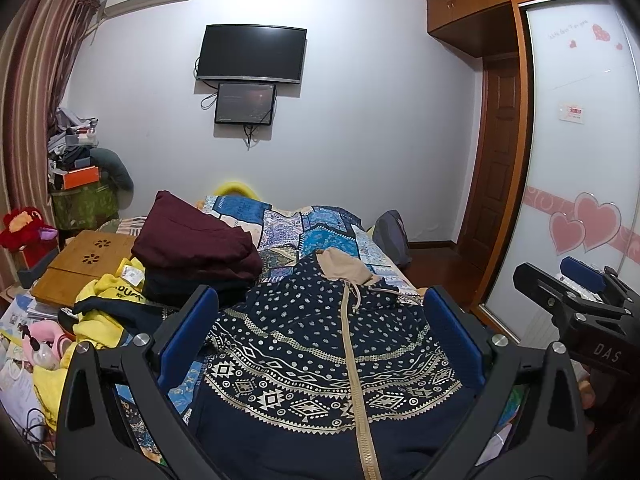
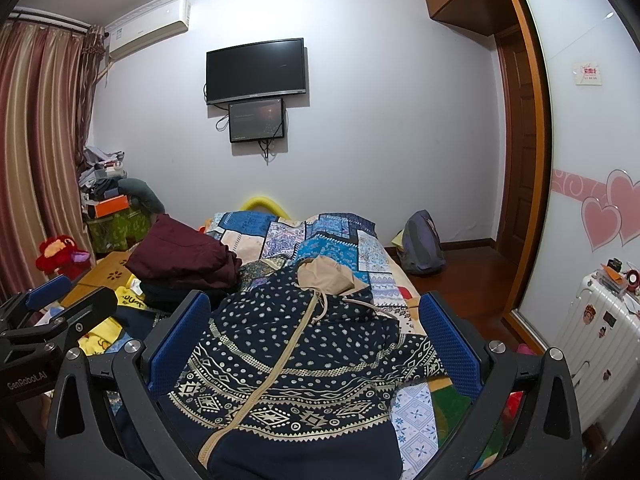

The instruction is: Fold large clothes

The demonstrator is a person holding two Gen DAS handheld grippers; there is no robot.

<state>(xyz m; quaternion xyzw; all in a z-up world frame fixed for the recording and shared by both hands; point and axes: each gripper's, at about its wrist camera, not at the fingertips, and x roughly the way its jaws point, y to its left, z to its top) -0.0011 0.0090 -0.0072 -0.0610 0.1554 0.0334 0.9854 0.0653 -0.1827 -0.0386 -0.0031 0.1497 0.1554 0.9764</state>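
The navy patterned zip hoodie lies spread on the bed, hood pointing to the far wall, zipper up the middle, so folding looks barely started on this one. Both the left tongs and right tongs hover over it, spread wide apart and gripping nothing. Just left, a folded maroon garment tops a small stack, so some pieces seem done already; a yellow garment is crumpled beside it.
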